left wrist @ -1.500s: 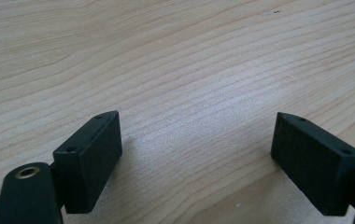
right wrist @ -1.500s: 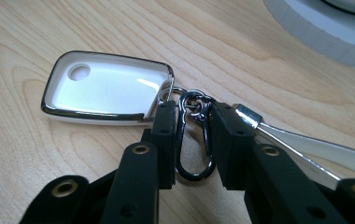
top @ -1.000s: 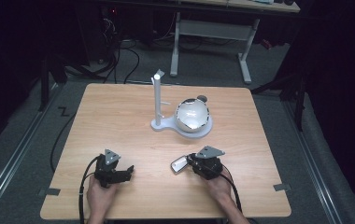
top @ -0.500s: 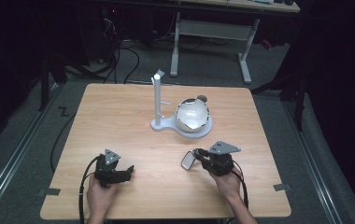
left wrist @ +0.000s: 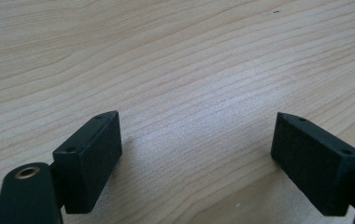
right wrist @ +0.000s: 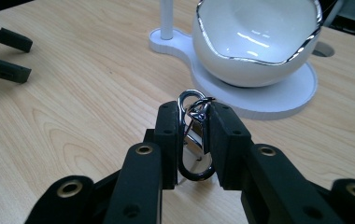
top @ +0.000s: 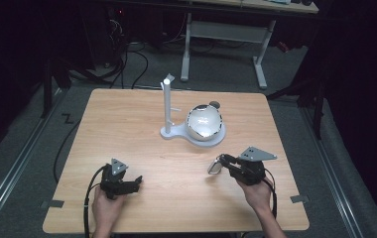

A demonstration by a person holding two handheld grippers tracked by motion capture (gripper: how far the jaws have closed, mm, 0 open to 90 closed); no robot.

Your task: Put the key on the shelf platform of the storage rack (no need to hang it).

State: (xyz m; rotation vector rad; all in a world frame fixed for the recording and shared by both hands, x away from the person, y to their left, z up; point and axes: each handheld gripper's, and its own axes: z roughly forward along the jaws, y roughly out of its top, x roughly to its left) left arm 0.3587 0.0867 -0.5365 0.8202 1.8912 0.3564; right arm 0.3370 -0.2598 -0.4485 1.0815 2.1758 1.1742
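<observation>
- Right now the right gripper [top: 222, 163] is clenched on a small metal carabiner clip [right wrist: 193, 135]; in the right gripper view its silver loop pokes up between the two black jaws, which press on it from either side.
- Just ahead of that gripper's jaws stands a white bowl with a silver rim [right wrist: 258, 42], seated on the round end of a white stand base [right wrist: 278, 95].
- Ahead and to the left of the jaws, a thin white post [right wrist: 167, 18] rises from the smaller end of the same base.
- From above, the right gripper sits off the near-right part of the wooden table [top: 127, 124], held by the person's right hand [top: 257, 192], with the clip [top: 215, 166] at its tip pointing toward the left gripper [top: 134, 182].
- Over on the left, that gripper is released: in the left gripper view its jaws stand wide apart with only bare wood grain between them.
- It rests low on the table in the person's left hand [top: 106, 208], well apart from the right gripper, the bowl [top: 205, 122] and the post [top: 167, 104].
- A black cable [top: 90, 193] trails from the left gripper back past the table's near edge.
</observation>
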